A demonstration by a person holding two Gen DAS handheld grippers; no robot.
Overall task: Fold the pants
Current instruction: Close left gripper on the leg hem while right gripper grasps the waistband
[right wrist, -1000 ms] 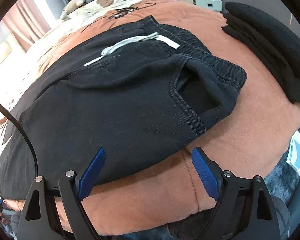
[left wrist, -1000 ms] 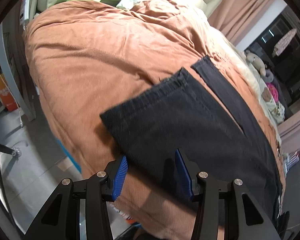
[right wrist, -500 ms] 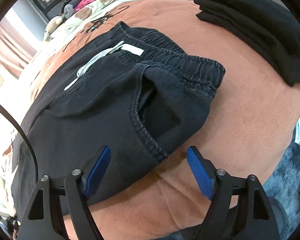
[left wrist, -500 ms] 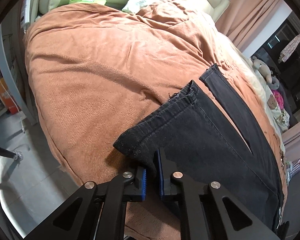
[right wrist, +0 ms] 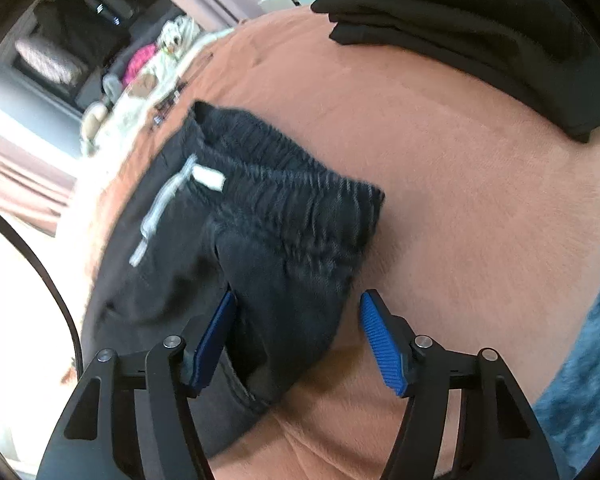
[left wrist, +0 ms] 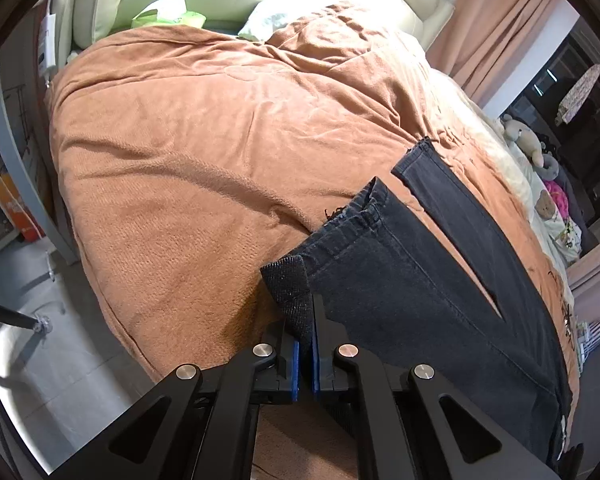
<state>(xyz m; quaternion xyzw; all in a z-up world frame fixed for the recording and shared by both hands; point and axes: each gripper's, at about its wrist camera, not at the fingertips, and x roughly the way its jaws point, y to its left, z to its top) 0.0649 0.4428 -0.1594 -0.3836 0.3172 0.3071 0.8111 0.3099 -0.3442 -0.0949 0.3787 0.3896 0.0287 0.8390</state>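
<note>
At 6 o'clock in the left wrist view, the left gripper is seen closed tight on the hem corner of the black pants, which are spread on the brown blanket of the bed. In the right wrist view, the right gripper is held wide open, its jaws straddling the waistband corner with nothing gripped. The first fold is judged to be just starting; closing on the waistband is called for next. Open blanket is left toward 11 o'clock, while stacked black clothes are crowded at 1 o'clock.
</note>
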